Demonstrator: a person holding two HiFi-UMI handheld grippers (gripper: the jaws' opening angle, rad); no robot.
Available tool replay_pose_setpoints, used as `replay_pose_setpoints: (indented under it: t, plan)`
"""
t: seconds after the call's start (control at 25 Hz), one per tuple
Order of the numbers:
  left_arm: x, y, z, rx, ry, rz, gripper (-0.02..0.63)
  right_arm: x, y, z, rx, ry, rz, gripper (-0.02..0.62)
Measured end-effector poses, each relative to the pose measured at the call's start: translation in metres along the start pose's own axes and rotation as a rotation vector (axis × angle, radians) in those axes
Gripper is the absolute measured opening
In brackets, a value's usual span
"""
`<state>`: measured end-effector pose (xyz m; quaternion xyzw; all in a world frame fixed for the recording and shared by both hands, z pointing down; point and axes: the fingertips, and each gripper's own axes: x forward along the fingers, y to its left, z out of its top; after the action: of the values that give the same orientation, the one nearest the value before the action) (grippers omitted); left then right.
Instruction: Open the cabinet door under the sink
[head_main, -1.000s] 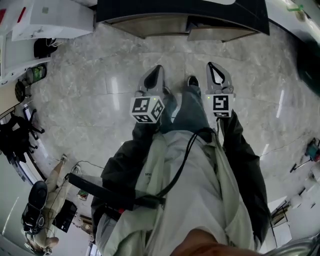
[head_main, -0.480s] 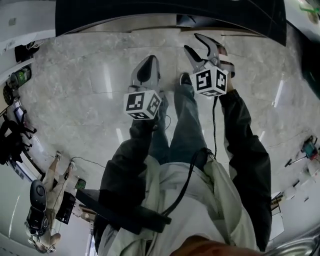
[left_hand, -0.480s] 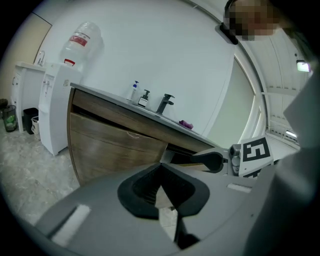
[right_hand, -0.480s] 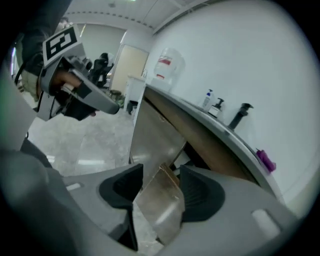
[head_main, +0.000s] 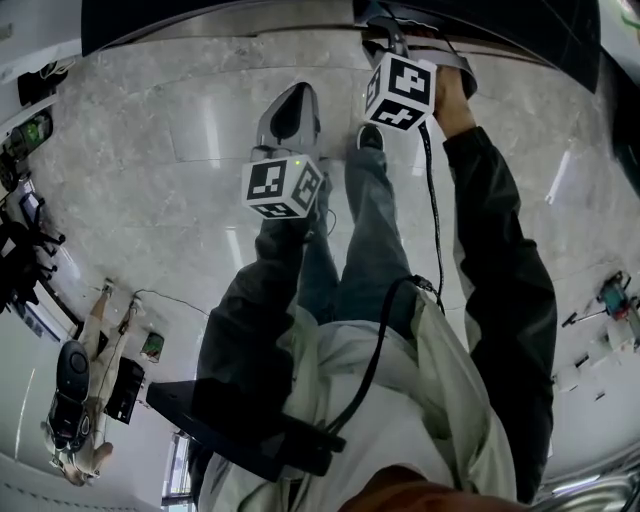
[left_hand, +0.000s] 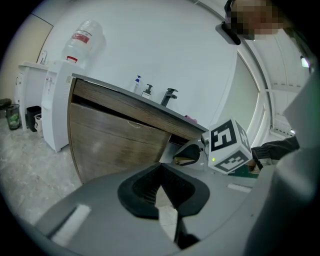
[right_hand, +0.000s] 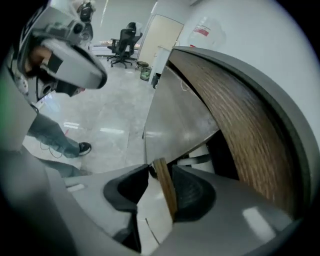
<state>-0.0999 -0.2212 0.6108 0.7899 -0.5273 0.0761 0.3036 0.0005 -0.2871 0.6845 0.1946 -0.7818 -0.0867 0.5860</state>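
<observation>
Head view: the right gripper (head_main: 388, 38) was at the top centre of the frame, against the front below the sink cabinet's dark top (head_main: 200, 18). The left gripper (head_main: 295, 95) hung lower left of it over the floor (head_main: 170, 150). Left gripper view: the left gripper (left_hand: 161, 167) had its jaws together and empty, the cabinet door (left_hand: 120, 145) lay upper left of them, and the right gripper (left_hand: 184, 152) was at that door's right edge. Right gripper view: the door edge (right_hand: 165, 187) stood lengthwise between the closing jaws, touching the right-hand pad only. The cabinet door (right_hand: 170, 115) ran away toward upper centre, and this was judged the nearer hand.
</observation>
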Motion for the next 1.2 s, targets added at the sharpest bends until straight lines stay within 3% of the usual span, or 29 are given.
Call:
replay_pose_setpoints:
  t: [0.2,0.56,0.84,1.2]
  plan:
    - [-0.003,-0.015,-0.012,-0.025,0.008,0.000,0.006,-0.015,0.029,0.001,0.021,0.025,0.132,0.139]
    - [-0.003,-0.072,-0.048,-0.054,0.071,-0.074,0.006,-0.066,0.135,-0.039,-0.166,0.075,0.258,0.161]
    - [-0.015,-0.114,-0.072,-0.036,0.121,-0.135,0.006,-0.097,0.183,-0.077,-0.183,0.191,0.295,0.184]
    - [-0.010,-0.163,-0.088,-0.006,0.169,-0.213,0.006,-0.135,0.220,-0.133,-0.224,0.227,0.309,0.214]
